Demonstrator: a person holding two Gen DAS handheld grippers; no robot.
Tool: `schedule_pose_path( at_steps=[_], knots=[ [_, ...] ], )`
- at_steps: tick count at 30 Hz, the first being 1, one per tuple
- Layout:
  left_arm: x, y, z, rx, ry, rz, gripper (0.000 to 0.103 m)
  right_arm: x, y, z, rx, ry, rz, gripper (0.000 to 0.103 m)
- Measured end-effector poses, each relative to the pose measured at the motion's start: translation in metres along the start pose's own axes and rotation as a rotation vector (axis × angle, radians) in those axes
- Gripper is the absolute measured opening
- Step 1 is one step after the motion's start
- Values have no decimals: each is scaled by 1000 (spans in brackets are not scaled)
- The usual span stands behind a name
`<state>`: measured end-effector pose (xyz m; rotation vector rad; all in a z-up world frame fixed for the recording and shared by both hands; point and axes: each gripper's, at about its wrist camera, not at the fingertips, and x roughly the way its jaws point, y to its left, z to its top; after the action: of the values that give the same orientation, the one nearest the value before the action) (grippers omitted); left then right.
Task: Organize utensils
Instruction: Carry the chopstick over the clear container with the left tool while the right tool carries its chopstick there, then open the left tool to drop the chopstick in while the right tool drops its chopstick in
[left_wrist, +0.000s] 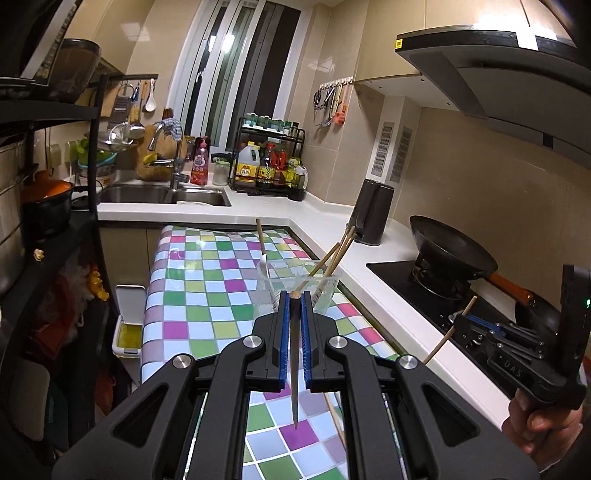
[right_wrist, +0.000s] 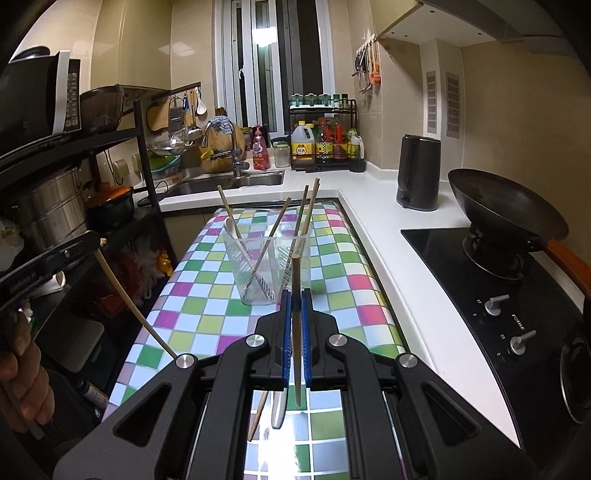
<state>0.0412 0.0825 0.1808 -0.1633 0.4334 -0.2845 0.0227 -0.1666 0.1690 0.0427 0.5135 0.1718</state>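
A clear plastic utensil holder (right_wrist: 267, 269) stands on the checkered table and holds several wooden chopsticks (right_wrist: 306, 214) and a white spoon (right_wrist: 232, 227). It also shows in the left wrist view (left_wrist: 299, 291). My left gripper (left_wrist: 294, 301) is shut on a chopstick (left_wrist: 294, 365), held above the table just short of the holder. My right gripper (right_wrist: 295, 299) is shut on another chopstick (right_wrist: 297, 354), close to the holder's near right side. A loose chopstick (right_wrist: 256, 417) and a white utensil (right_wrist: 279, 410) lie on the table under the right gripper.
The checkered table (right_wrist: 207, 295) runs beside a white counter (right_wrist: 417, 295) with a stove and wok (right_wrist: 506, 210) and a dark kettle (right_wrist: 419, 173). A sink (right_wrist: 229, 184) and bottle rack (right_wrist: 325, 140) lie at the back. A black shelf (right_wrist: 74, 177) stands left.
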Motion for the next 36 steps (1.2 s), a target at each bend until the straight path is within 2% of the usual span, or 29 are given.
schedule_pose_path(
  at_steps=[4, 8, 14, 18, 24, 30, 36],
  knots=[
    [15, 2, 26, -9, 26, -6, 6, 5, -4, 25, 7, -21, 40, 5],
    [28, -4, 57, 20, 17, -11, 6, 9, -2, 64, -22, -89, 55, 5],
    [52, -10, 111, 51, -30, -16, 6, 35, 0, 131, -28, -186, 87, 5],
    [71, -13, 141, 80, -86, -4, 6, 68, 3, 157, -36, -215, 78, 5],
    [114, -7, 154, 48, -90, -6, 6, 117, 1, 165, -19, -183, 85, 5],
    [171, 0, 138, 36, -3, 8, 6, 145, -1, 153, -3, -144, 89, 5],
    [208, 9, 119, 34, 81, 18, 6, 165, 1, 141, -11, -103, 92, 5]
  ],
)
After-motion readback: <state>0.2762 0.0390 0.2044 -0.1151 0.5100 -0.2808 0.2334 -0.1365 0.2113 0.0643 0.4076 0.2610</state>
